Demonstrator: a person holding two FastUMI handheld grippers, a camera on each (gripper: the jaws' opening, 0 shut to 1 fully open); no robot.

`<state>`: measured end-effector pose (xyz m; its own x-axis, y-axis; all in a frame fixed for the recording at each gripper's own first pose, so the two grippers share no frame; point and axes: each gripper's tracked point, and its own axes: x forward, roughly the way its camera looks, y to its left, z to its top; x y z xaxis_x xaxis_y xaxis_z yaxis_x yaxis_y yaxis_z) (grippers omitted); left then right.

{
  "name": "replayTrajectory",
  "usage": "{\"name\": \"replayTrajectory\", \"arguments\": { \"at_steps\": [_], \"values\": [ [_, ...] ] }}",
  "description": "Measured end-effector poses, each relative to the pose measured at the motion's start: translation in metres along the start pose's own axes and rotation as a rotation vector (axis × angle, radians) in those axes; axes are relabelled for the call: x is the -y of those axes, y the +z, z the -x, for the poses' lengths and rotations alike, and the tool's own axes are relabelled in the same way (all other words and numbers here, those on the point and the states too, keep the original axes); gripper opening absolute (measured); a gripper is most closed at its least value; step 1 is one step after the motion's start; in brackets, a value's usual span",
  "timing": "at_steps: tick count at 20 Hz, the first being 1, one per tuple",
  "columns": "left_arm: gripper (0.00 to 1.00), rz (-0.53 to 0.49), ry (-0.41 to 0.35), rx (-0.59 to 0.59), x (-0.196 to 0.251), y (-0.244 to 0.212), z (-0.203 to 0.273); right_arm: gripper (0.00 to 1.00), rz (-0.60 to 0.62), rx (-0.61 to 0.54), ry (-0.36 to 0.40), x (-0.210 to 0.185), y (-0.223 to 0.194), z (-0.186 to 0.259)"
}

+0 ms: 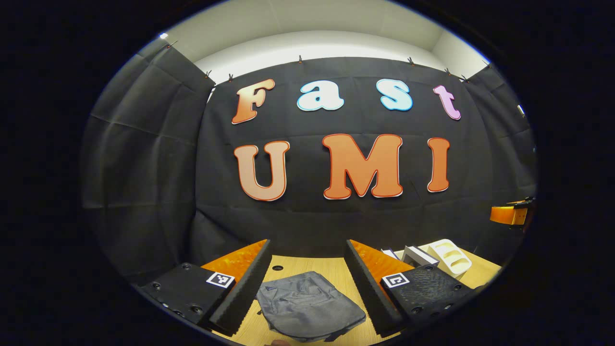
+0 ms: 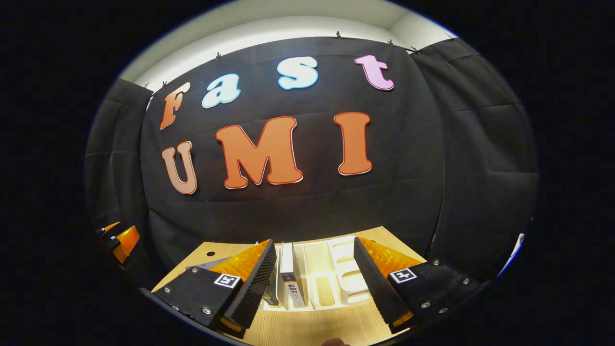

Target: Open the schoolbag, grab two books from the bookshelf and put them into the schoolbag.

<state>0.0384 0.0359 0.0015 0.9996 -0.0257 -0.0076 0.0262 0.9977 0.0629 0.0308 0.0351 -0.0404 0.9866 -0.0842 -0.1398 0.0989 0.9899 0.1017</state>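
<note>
The wooden tabletop (image 1: pixel 307 269) runs up to the black cloth wall at the back and carries everything here, with a small round hole near its far edge. The grey schoolbag (image 1: pixel 310 305) lies flat on it, closed as far as can be seen, directly in front of the left tool (image 1: pixel 307 283), whose 2 fingers are spread wide, one to each side of the bag and above it, pinching nothing. To the right of the bag stands the white bookshelf (image 2: pixel 343 269), a slotted rack sitting on the tabletop near the wall; in the left gripper view it shows past the tool's right-hand finger. The right tool (image 2: pixel 314 281) hangs in front of this rack with its fingers also spread apart and empty. 2 books stand upright in the rack's left slots: a white-spined book (image 2: pixel 290 276) in plain sight between the fingers, and a second book (image 2: pixel 273 288) just beside it, partly hidden behind the right tool's left-hand finger. The rack's other slots lie open toward the right tool.
</note>
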Motion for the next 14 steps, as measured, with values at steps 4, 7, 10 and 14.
{"name": "replayTrajectory", "arguments": {
  "at_steps": [4,7,10,14],
  "values": [
    [0.96,0.0,0.016,-0.014,-0.003,-0.007,-0.003,0.97,0.018,0.018,-0.007,-0.001,0.009,-0.006],
    [0.96,-0.006,0.014,-0.023,-0.004,-0.008,-0.004,0.97,0.005,-0.002,-0.007,0.002,0.005,-0.013],
    [0.96,-0.033,0.009,-0.021,-0.004,-0.007,-0.007,0.97,0.012,-0.009,-0.022,0.005,0.001,-0.013],
    [0.96,-0.082,-0.01,-0.046,0.0,-0.021,-0.011,0.97,0.061,-0.016,-0.043,0.013,-0.002,-0.009]
  ]
}}
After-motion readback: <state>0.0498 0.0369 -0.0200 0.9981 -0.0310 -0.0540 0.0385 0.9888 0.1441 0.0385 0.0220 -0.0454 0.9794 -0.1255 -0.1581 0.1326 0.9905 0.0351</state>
